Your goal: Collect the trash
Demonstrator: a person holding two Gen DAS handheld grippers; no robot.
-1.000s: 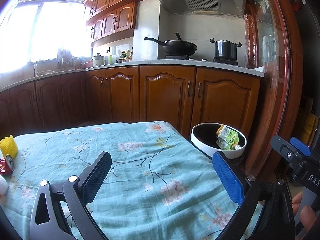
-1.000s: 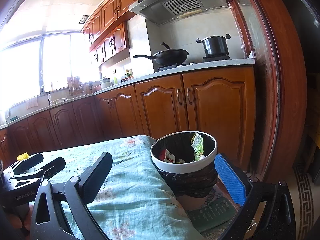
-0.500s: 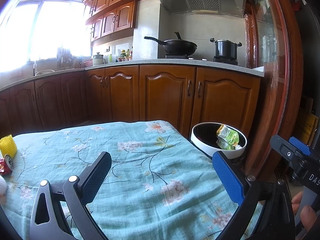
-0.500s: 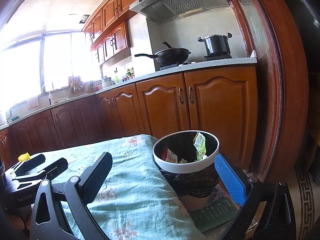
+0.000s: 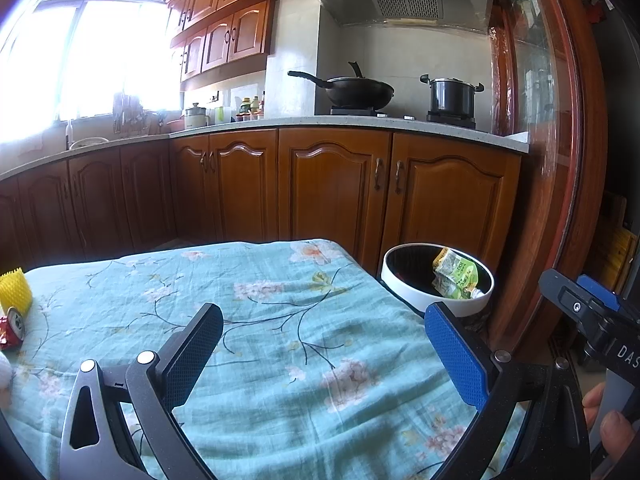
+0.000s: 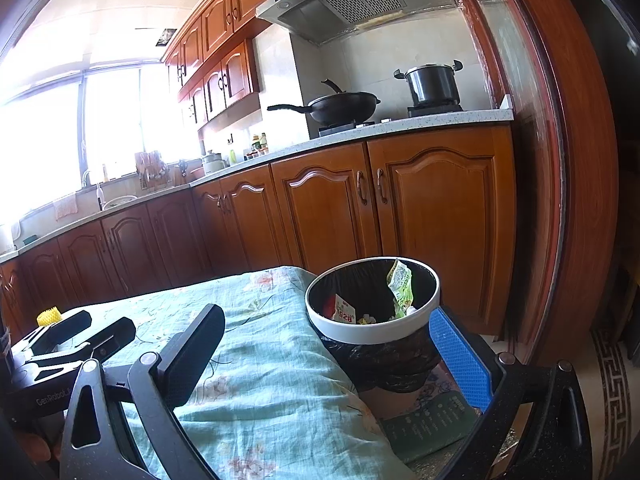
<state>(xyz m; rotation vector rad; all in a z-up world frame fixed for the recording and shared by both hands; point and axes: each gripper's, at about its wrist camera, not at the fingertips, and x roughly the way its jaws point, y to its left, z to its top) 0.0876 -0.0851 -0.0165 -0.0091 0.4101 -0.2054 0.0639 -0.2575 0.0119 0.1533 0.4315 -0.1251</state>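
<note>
Several wrappers in white-rimmed trash bin, black liner

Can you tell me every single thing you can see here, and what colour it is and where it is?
Flowery cloth-covered table: one, teal, in front of both grippers.
Round trash bin with black liner: one, white rim, off the table's right end.
Crumpled green wrapper: one, green, inside the bin.
Red-and-white packet: one, inside the bin.
Yellow foam net sleeve: one, yellow, table's far left edge.
Crushed red can: one, red, beside the yellow sleeve.
Black wok: one, black, on the stove.
Dark lidded pot: one, right of the wok.
Wooden cabinets: many, brown, under the counter and above it.
Left gripper: one, black and blue fingers, open, empty.
Right gripper: one, black and blue fingers, open, empty.
</note>
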